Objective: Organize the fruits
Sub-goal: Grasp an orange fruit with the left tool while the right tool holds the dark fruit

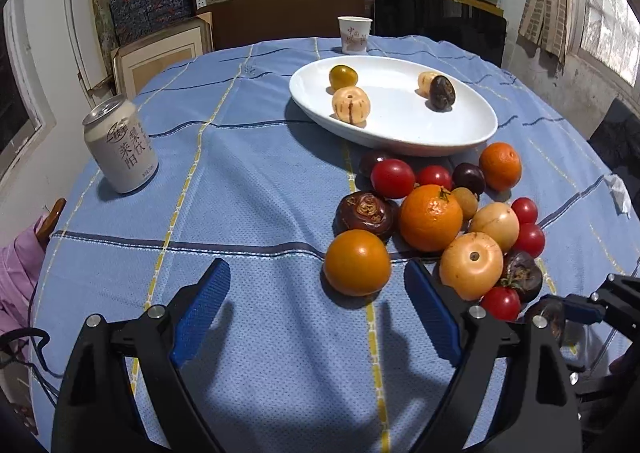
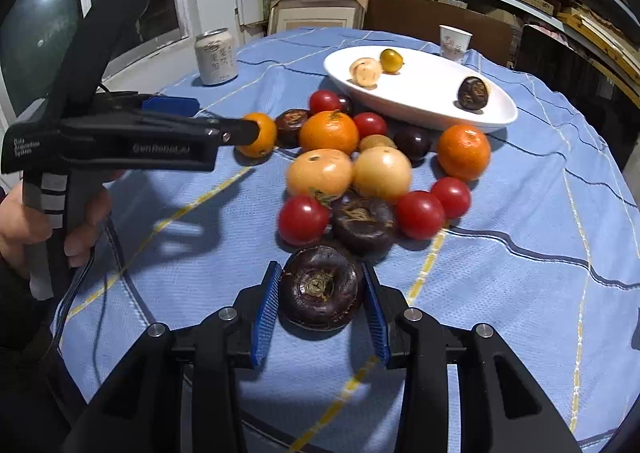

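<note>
Right gripper (image 2: 322, 293), lower centre, clamped around dark fruit (image 2: 320, 293): probably firm, light, glossy; best held across its flanks. Left gripper (image 1: 316, 293) gaped empty.

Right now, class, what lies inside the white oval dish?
In the white dish: a yellow fruit, two pale ribbed fruits and a dark fruit. The dark fruit partly covers the far pale one.

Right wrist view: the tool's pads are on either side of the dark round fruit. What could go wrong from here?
1. The dark round fruit looks smooth and domed; between the right tool's narrow pads it might slip on lifting.
2. The fruit pile starts just ahead: the cherry tomato could get nudged and roll.
3. The white oval plate is shallow, so a dropped fruit may roll.
</note>
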